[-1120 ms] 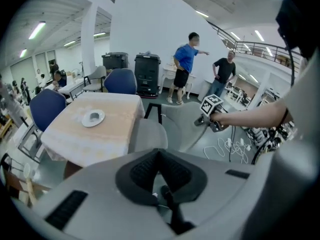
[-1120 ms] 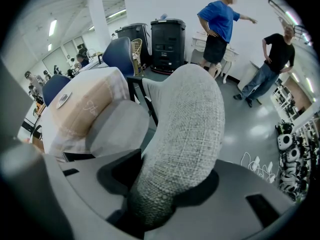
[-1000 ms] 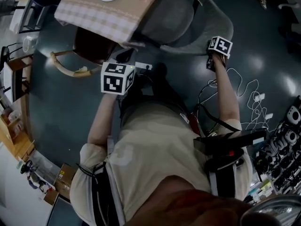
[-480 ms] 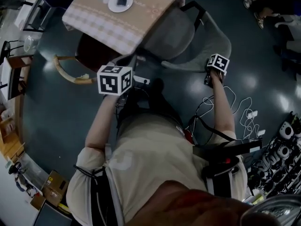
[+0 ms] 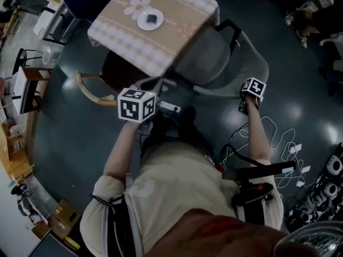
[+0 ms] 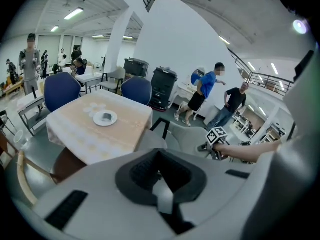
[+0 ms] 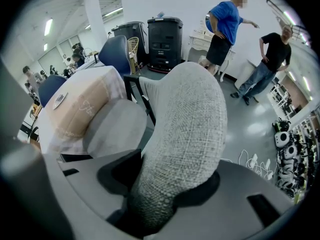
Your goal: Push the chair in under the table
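A grey fabric chair stands at the near right side of a table with a beige cloth; its seat reaches the cloth's edge. My right gripper sits on the top of the chair's backrest, and the woven backrest fills the gap between its jaws, which are closed on it. My left gripper hangs over the floor in front of the table, apart from the chair. In the left gripper view this gripper is shut with nothing in it. A white plate lies on the table.
A brown chair with a curved wooden frame stands at the table's left. Blue chairs stand beyond the table. Cables and plugs lie on the floor at the right, a white power strip near the feet. Two people stand behind.
The head view has swung so that more of the table shows. My left gripper has risen a little and rolled. The right gripper stays on the backrest.
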Motion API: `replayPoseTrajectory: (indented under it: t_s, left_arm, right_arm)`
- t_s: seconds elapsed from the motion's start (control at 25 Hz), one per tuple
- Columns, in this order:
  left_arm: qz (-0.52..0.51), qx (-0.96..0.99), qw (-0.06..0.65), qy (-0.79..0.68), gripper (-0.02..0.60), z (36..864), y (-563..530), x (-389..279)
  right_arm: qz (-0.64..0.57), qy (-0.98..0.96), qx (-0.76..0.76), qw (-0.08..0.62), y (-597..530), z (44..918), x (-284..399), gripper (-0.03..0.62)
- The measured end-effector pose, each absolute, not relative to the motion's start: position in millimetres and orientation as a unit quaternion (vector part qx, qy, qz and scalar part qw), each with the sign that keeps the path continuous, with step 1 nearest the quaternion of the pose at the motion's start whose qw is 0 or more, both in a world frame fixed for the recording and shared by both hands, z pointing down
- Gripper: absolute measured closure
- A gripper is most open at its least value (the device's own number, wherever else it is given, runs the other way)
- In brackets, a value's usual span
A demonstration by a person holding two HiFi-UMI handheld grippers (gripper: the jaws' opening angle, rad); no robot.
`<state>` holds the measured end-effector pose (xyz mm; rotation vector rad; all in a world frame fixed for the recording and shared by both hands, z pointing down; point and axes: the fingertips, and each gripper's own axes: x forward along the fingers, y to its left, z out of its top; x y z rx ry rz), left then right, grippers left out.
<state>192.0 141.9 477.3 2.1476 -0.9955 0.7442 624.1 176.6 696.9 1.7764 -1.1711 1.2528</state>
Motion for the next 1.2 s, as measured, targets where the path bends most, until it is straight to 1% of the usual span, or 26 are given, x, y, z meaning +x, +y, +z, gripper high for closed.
replayPoseTrajectory:
  t_s: [0.24, 0.48, 0.76, 0.8, 0.92, 1.0, 1.2]
  left_arm:
    - [0.274, 0.817, 0.315, -0.397, 0.574, 464, 147, 174]
    - [0.274, 0.837, 0.298, -0.368, 0.574, 453, 152, 161]
    - [0.267, 0.835, 0.287, -0.387, 0.572, 439, 145, 104]
    - [0.265, 0.834, 0.286, -0.39, 0.572, 436, 141, 95]
    - [0.26, 0.828, 0.297, -0.398, 0.572, 433, 145, 79]
    - [0.257, 0.826, 0.306, -0.397, 0.572, 438, 150, 79]
    - [0.258, 0.833, 0.31, -0.378, 0.572, 447, 150, 100]
  right_arm:
    - [0.478, -0.454, 0.675, 0.332, 174, 697, 620, 0.381]
    - [0.471, -0.455, 0.681, 0.329, 171, 695, 622, 0.373]
    - [0.448, -0.415, 0.711, 0.348, 179, 686, 630, 0.342]
    - [0.439, -0.401, 0.721, 0.355, 178, 681, 633, 0.325]
    - [0.41, -0.37, 0.739, 0.386, 188, 663, 634, 0.316]
    - [0.393, -0.375, 0.744, 0.389, 193, 655, 630, 0.312]
    - [0.393, -0.406, 0.745, 0.354, 191, 652, 617, 0.312]
